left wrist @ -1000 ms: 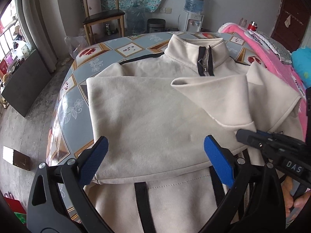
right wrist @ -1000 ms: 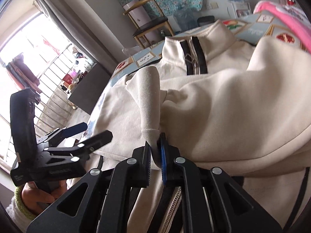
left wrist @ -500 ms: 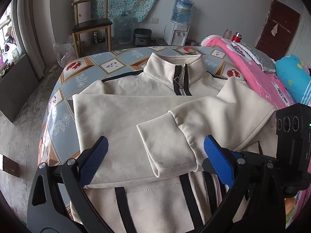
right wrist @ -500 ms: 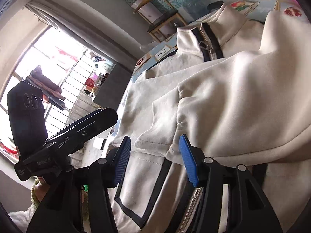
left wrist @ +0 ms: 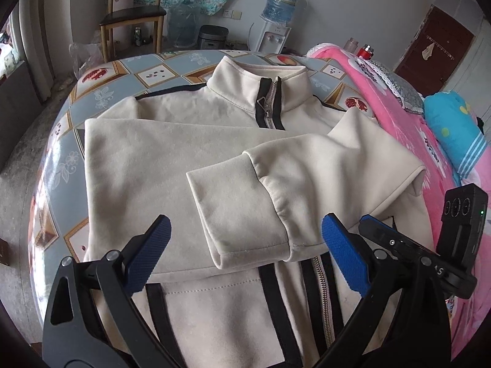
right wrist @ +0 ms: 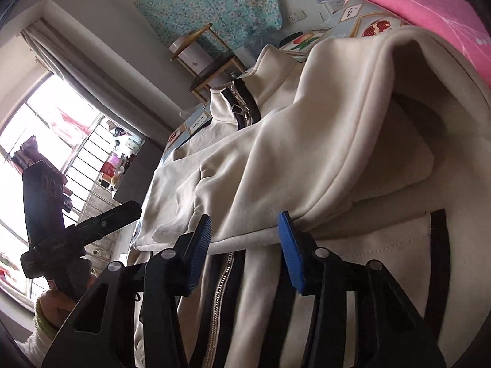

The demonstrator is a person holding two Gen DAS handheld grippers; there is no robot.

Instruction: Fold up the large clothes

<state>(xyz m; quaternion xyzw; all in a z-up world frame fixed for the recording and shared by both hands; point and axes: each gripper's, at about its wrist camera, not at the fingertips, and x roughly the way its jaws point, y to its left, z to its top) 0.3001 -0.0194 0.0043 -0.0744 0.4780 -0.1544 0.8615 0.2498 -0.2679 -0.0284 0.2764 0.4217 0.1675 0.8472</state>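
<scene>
**Both sleeves folded in — body fold still to come**

The cream zip-up jacket [left wrist: 214,159] lies front-up on the patterned round table [left wrist: 101,98], collar at the far side. Both sleeves are crossed over the chest: the right sleeve [left wrist: 322,165] lies on top, its cuff [left wrist: 233,202] near the middle. The hem half with its black stripes is still unfolded, so by my reading the lengthwise fold remains.

The left gripper [left wrist: 242,254] hangs spread wide over the cuff, gripping nothing. The right gripper [right wrist: 244,245] sits just at the sleeve's near edge, its jaws closing with no cloth pinched between the pads.

Room is uneven — bare tabletop shows on the left and past the collar, while on the right a pink quilt [left wrist: 408,116] crowds the jacket's shoulder.
</scene>
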